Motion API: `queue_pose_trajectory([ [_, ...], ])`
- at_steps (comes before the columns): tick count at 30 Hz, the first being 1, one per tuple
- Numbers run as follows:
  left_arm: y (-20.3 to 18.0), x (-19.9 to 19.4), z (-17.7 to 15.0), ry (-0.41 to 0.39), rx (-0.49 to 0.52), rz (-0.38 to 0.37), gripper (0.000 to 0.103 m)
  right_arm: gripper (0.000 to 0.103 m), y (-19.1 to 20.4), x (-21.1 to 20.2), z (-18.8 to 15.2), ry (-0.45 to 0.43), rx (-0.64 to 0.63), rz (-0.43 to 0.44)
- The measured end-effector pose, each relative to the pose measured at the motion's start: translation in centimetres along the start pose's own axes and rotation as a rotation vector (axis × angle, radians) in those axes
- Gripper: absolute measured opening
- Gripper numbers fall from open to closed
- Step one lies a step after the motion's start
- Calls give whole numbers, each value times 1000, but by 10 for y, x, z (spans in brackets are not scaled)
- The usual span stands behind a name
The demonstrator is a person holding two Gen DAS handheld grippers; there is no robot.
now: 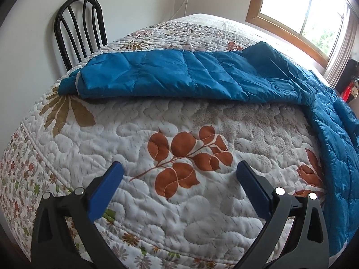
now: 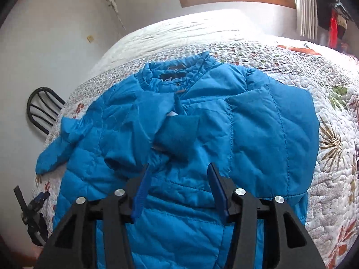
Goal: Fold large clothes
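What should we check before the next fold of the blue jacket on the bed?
1. Left gripper open and holding nothing: ok, only quilt shows between its fingers.
2. Right gripper open, no fabric pinched: ok.
3. One sleeve folded across the blue jacket: ok.
4. Other sleeve folded in: not ok, it stretches out sideways over the quilt.
5. Collar lying flat: cannot tell, it looks rumpled.
6. Jacket fully on the bed: cannot tell, its hem is out of view.

jacket (image 2: 179, 134) on bed (image 1: 179, 201) | chair (image 1: 80, 29) behind bed, by wall
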State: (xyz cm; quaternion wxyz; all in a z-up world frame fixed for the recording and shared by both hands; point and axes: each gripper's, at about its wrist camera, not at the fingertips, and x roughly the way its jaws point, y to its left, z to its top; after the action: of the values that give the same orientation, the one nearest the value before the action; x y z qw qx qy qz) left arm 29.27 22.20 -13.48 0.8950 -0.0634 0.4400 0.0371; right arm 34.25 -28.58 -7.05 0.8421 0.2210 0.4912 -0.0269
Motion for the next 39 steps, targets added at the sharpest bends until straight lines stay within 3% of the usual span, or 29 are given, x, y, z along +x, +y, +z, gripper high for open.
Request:
queue_pose_trajectory([
  [3, 7, -2, 3, -14, -27, -19, 100, 57, -14, 12, 15, 24, 105, 35],
  [7, 24, -1, 15, -46, -72, 25, 100, 57, -28, 35, 23, 71, 200, 73],
  [10, 29, 6, 19, -19, -90, 11, 100, 56, -31, 47, 22, 79, 224, 100],
  [12, 26, 6, 20, -24, -72, 17, 100, 41, -30, 52, 22, 74, 213, 135],
  [15, 21, 7, 20, -27, -48, 31, 100, 36, -24, 58, 23, 89, 203, 217],
  [16, 20, 7, 20, -26, -44, 32, 100, 35, -20, 59, 23, 88, 187, 222],
  [18, 20, 8, 19, -26, -39, 31, 100, 19, -12, 59, 23, 78, 152, 221],
  [20, 21, 7, 17, -24, -38, 30, 100, 11, -3, 54, 25, 59, 122, 235],
  [24, 20, 10, 17, -18, -31, 31, 100, 10, 25, 45, 29, 24, 37, 359],
  [27, 19, 11, 16, -12, -26, 35, 100, 15, 50, 47, 26, 66, -41, 494],
  [29, 19, 12, 17, -11, -25, 36, 100, 16, 62, 48, 20, 87, -79, 533],
  [32, 19, 13, 17, -8, -25, 35, 100, 19, 68, 44, 14, 91, -96, 556],
  [37, 17, 15, 18, -4, -13, 45, 100, 26, 68, 43, 21, 74, -85, 474],
  [39, 17, 16, 19, -3, -13, 43, 100, 26, 76, 53, 31, 90, -76, 487],
])
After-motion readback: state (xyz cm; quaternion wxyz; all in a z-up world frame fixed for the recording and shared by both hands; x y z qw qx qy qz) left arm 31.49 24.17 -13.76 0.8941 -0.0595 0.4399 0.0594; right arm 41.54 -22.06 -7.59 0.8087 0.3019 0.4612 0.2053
